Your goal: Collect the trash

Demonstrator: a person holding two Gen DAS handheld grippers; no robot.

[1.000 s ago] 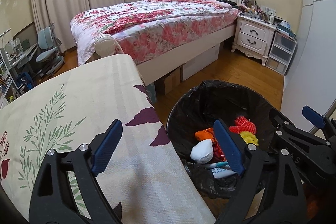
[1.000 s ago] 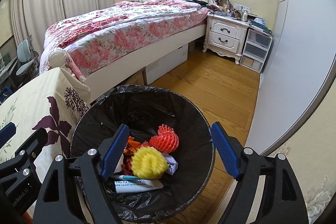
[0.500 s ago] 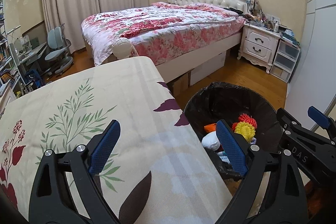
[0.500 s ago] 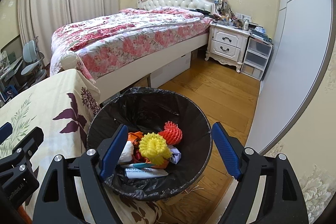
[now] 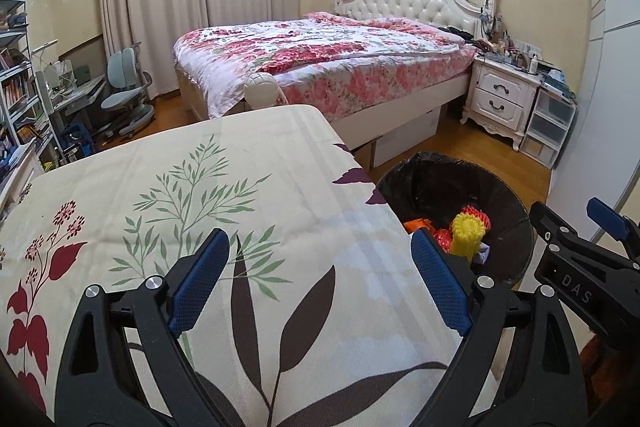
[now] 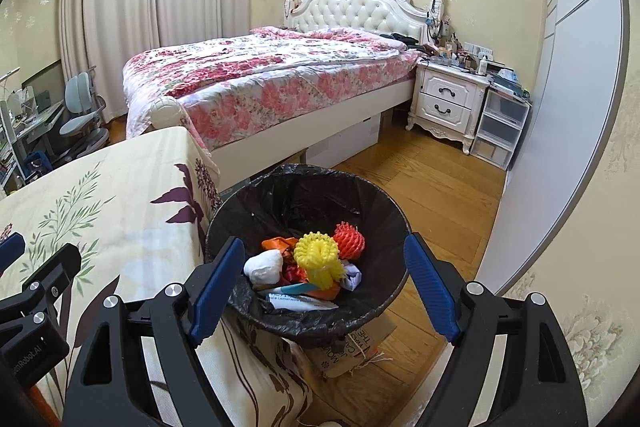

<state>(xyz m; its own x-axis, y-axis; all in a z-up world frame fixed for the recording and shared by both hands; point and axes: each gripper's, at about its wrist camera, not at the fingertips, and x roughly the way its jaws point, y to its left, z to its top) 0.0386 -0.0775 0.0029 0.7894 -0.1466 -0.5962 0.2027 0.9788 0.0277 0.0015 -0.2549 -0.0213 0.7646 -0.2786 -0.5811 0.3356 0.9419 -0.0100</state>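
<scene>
Blue-padded left gripper [image 5: 320, 283], right gripper [image 6: 324, 283]: jaws wide, nothing held.

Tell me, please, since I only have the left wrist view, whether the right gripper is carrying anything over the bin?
Observer: No, the right gripper is empty, its jaws wide open above the bin.
Operator: Thank you. What is hidden low in the bin from my view?
Observer: A white crumpled wad, just left of the yellow foam net.
Operator: And what does the bin stand on?
Observer: It sits on a cardboard box with printed lettering.
</scene>
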